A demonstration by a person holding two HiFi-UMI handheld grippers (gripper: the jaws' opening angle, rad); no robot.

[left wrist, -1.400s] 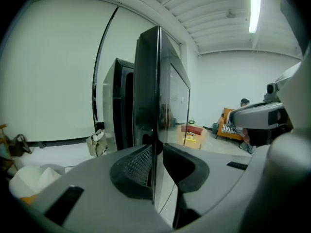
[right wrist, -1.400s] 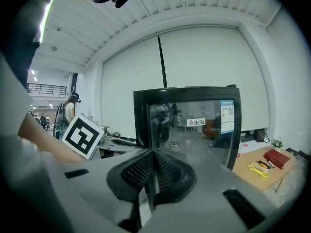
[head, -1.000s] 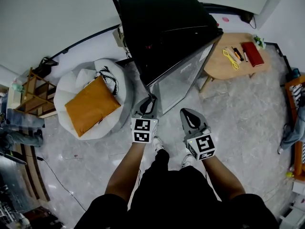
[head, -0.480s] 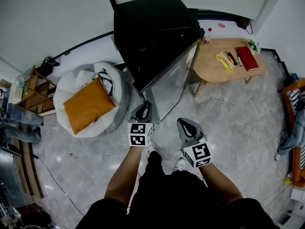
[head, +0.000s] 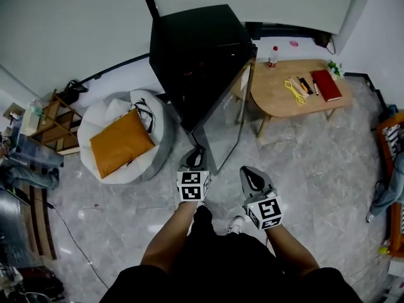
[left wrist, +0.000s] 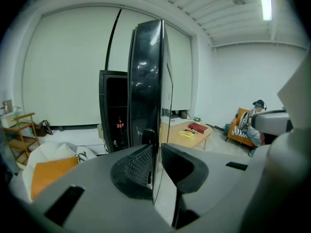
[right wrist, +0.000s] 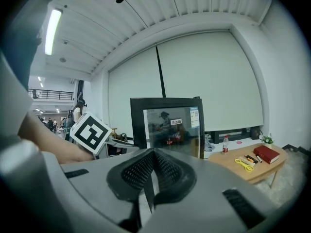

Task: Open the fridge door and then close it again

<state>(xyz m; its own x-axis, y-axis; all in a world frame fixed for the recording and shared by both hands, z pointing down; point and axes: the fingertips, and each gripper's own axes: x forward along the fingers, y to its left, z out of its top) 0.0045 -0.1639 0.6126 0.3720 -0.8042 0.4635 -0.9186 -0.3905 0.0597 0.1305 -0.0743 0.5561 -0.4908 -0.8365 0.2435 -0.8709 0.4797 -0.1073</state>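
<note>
A black fridge stands against the wall, and its glass door is swung out toward me. My left gripper holds the door's free edge; its jaws are closing a little further on it. In the left gripper view the door runs edge-on between the fingers of the left gripper, and a dark bottle shows inside the fridge. My right gripper hovers beside it to the right, shut and empty. In the right gripper view the right gripper points at the door's glass face.
A wooden table to the right of the fridge carries a red book, yellow scissors and a bottle. A white beanbag with an orange cushion lies to the left, and a wooden shelf stands beyond it.
The door has swung wider open, drawn along by my left gripper. Both grippers and the person have shifted back from the fridge.
</note>
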